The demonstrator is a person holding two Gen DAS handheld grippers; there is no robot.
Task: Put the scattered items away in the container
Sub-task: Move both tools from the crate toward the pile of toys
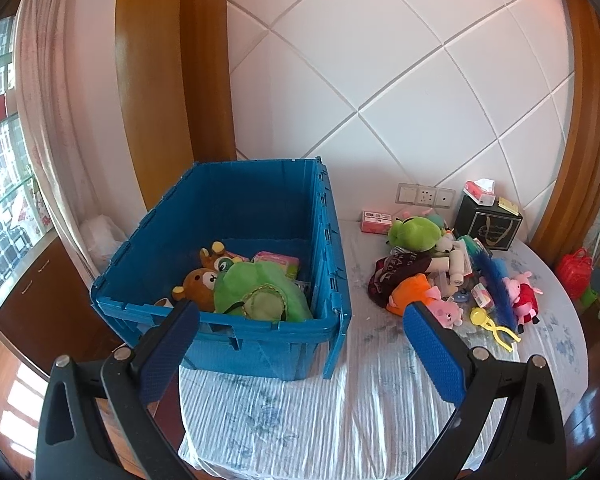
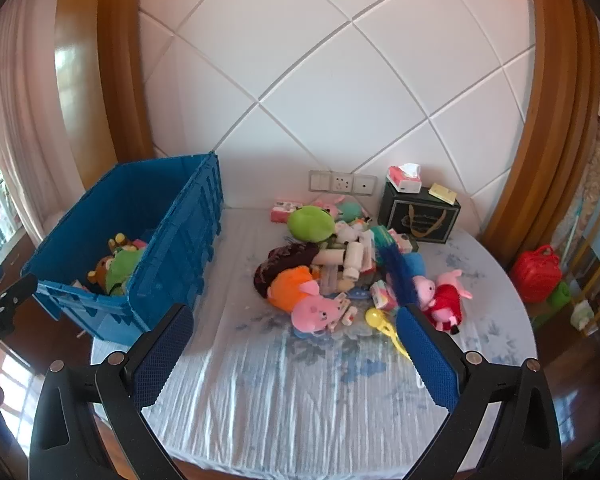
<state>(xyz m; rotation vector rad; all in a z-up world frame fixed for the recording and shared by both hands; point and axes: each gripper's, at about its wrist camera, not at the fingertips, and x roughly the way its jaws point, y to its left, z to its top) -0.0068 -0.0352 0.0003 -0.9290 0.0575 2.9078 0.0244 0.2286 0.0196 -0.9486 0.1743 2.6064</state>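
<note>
A ribbed blue plastic crate (image 1: 228,280) is seen at left centre, on a wrinkled cloth-covered table (image 1: 340,400), plush toys inside. Only the right view shows the whole toy pile (image 2: 340,276), mid-frame. Both the left gripper (image 1: 300,344) and the right gripper (image 2: 296,344) are spread wide, empty.

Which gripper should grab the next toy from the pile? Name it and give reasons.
Right. The right gripper points open and empty at the toy pile, with the pink pig plush just beyond its fingertips. The left gripper, also open and empty, faces mostly the blue crate, with the pile off to its side.
</note>
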